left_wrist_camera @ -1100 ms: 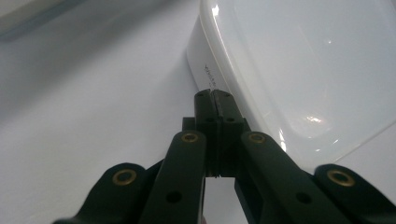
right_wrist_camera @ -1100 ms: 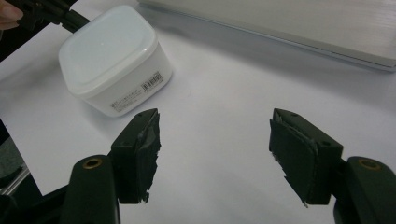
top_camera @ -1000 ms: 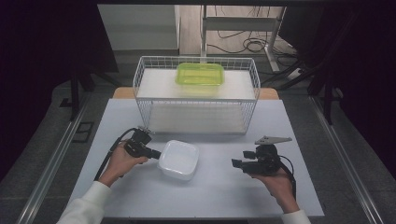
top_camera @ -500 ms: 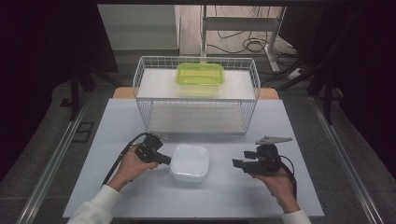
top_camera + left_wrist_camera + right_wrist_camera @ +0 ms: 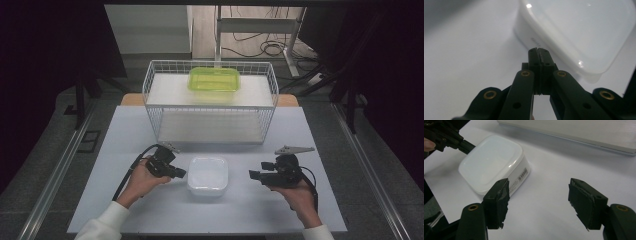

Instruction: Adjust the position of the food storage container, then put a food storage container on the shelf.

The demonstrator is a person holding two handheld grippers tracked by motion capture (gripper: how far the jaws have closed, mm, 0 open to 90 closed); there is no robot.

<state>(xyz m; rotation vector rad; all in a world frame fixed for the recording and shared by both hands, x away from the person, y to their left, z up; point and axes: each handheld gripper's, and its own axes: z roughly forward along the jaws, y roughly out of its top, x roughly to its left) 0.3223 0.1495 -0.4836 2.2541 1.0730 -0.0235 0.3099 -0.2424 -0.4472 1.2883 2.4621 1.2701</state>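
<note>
the white tub (image 5: pixel 207 175) sits on the table (image 5: pixel 125 135) in front of the wire basket (image 5: pixel 210 102), between both grippers. the left gripper (image 5: pixel 179 173), jaws pressed together, has its tip at the tub's left side. the right gripper (image 5: pixel 253 175) stands spread wide, well off to the tub's right, empty.

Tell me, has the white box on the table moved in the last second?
Yes. The white box has slid rightward, toward the right gripper, judged against the wire basket; the left gripper is at its side.
</note>
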